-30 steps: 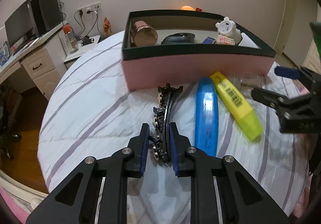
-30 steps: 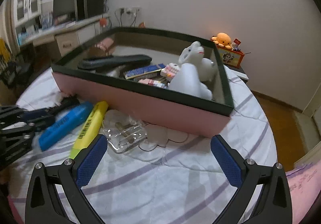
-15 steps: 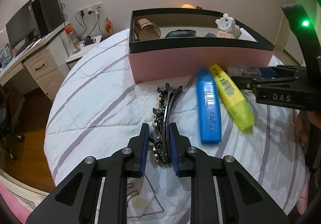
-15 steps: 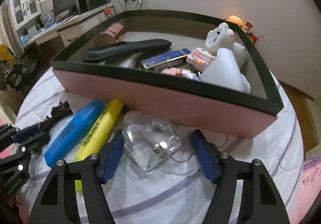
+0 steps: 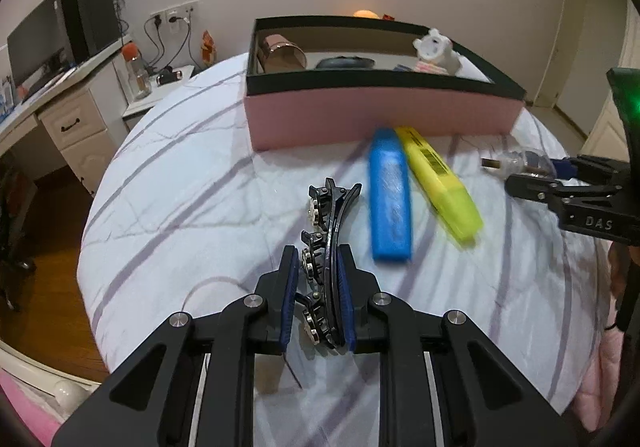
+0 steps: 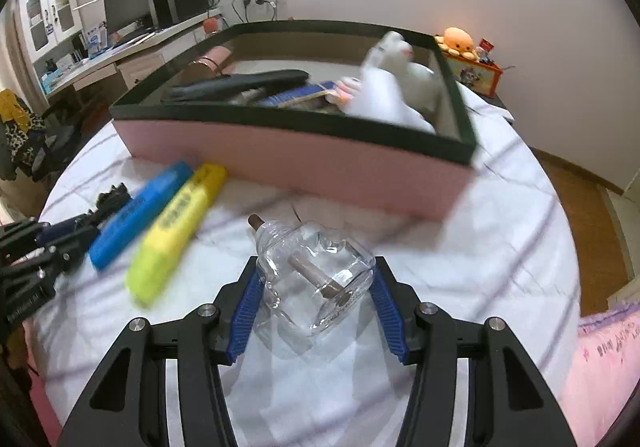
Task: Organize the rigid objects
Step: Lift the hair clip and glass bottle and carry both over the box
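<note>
My left gripper (image 5: 318,267) is shut on a black hair clip (image 5: 326,231) with metal studs, held just above the striped white cloth. My right gripper (image 6: 316,281) is shut on a clear glass bottle (image 6: 316,279) with a brown stopper, lifted off the cloth; it also shows in the left wrist view (image 5: 520,163). A pink box with a dark green rim (image 5: 380,115) stands behind, holding a remote, a pink cylinder, a white figurine and small packs. A blue marker (image 5: 390,195) and a yellow marker (image 5: 438,181) lie in front of the box.
The round cloth-covered table (image 5: 180,199) drops off on all sides. A desk with drawers, monitor and speaker (image 5: 60,87) stands at the left. An orange plush and a small colourful box (image 6: 468,55) sit behind the pink box at the right.
My right gripper closed on the glass bottle and lifted it up and back from the box. My left gripper rose with the hair clip held in it.
</note>
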Action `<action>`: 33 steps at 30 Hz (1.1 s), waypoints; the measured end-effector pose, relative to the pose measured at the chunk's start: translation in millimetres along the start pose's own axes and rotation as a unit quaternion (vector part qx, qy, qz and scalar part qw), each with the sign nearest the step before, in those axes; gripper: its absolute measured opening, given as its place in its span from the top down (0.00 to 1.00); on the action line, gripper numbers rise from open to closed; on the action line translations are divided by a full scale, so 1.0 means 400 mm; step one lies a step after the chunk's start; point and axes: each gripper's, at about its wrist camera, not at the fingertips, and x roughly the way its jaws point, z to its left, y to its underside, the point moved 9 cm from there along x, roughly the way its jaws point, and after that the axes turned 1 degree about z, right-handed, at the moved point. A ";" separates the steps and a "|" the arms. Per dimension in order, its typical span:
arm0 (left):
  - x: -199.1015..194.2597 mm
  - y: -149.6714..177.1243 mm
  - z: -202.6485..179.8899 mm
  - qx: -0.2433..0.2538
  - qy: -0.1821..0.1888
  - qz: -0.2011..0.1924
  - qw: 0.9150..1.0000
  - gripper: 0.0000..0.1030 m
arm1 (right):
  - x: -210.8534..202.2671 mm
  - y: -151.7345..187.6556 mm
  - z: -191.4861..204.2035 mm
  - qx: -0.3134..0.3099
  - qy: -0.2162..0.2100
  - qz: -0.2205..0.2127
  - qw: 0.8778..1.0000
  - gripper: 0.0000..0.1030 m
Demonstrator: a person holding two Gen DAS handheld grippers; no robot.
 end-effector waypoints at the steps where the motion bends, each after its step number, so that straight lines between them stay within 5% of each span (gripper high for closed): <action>1: -0.003 0.006 -0.005 0.005 -0.004 0.002 1.000 0.82 | -0.009 0.012 -0.004 -0.001 0.001 0.001 1.000 0.47; 15: 0.011 -0.006 -0.013 -0.008 -0.021 -0.012 1.000 0.82 | 0.000 0.013 -0.019 0.031 -0.006 -0.030 0.999 0.46; 19: 0.008 -0.005 -0.011 -0.013 -0.020 -0.011 1.000 0.82 | 0.008 0.008 -0.014 0.029 -0.009 -0.032 0.999 0.36; 22: 0.001 -0.006 -0.010 -0.020 -0.015 -0.009 1.000 0.82 | 0.008 0.009 -0.017 0.029 -0.003 -0.036 0.999 0.44; 33: -0.096 -0.039 -0.016 -0.028 -0.009 -0.053 0.998 0.82 | -0.078 -0.001 -0.023 0.037 -0.006 -0.079 0.996 0.44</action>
